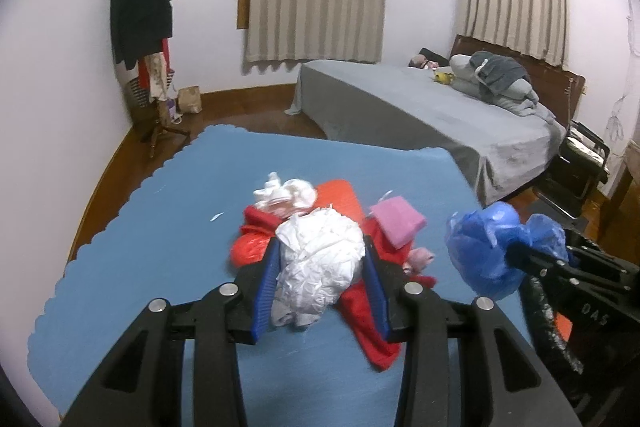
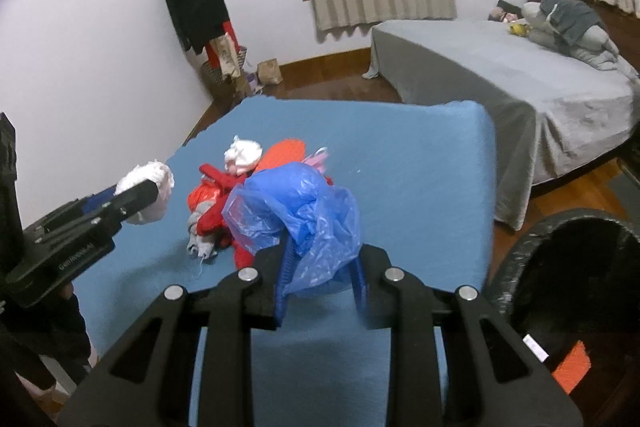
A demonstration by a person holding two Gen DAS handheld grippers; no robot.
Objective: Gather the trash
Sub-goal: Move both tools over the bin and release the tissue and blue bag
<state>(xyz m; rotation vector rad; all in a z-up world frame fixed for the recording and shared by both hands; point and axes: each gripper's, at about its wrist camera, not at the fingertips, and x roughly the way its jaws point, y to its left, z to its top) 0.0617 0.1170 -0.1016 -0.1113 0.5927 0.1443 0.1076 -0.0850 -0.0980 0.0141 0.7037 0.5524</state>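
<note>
Between hand-held gripper (image 1: 320, 259) fingers: paper wad (image 1: 320, 259)

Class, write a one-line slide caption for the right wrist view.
Right gripper holds a blue plastic bag over the blue table, beside a black-lined bin.

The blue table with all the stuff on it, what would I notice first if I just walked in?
Probably the two claws, each gripping trash above the blue table. The left claw squeezes a crumpled white paper wad, and the right claw holds a crinkly blue plastic bag. Between them lies a bright red and white trash pile, with a black-lined bin at the table's right.
</note>
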